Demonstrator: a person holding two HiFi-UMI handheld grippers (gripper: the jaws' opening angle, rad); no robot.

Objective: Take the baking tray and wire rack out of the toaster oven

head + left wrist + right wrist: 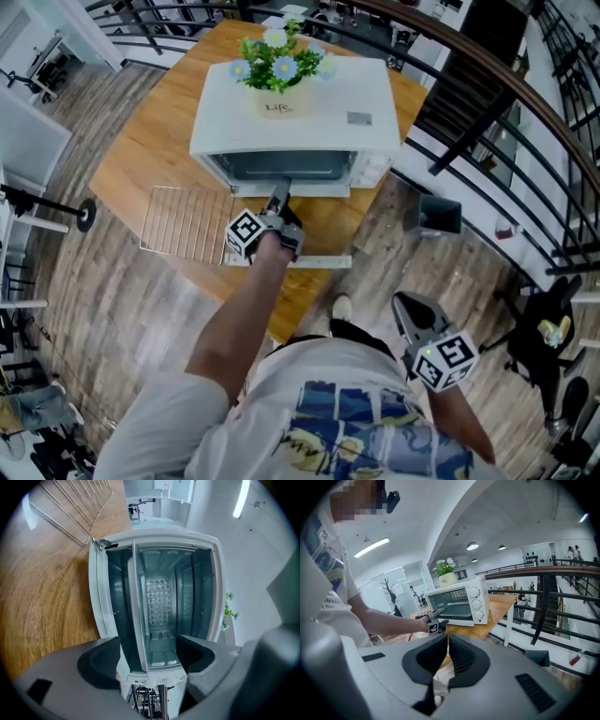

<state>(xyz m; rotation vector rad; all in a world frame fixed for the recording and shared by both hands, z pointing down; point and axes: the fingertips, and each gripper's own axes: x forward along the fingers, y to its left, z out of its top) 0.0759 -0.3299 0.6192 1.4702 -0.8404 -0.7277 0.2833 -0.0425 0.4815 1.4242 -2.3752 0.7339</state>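
The white toaster oven [356, 94] stands on the wooden table [150, 141] with its door [323, 262] folded down. The wire rack [183, 225] lies flat on the table left of the door; one corner of the wire rack [75, 508] shows in the left gripper view. The baking tray [157, 620] sits inside the oven, seen edge-on. My left gripper [279, 192] reaches into the mouth, rolled on its side. Its jaws are open around the tray's front end [154, 665], one pad beside the underside, the other apart from the rim. My right gripper [405, 302] hangs shut and empty by my hip.
A flower pot [278, 94] sits on the oven's top. The table's front edge runs just under the open door. A dark railing [487, 84] curves past on the right, with a black bin [433, 216] on the floor below it.
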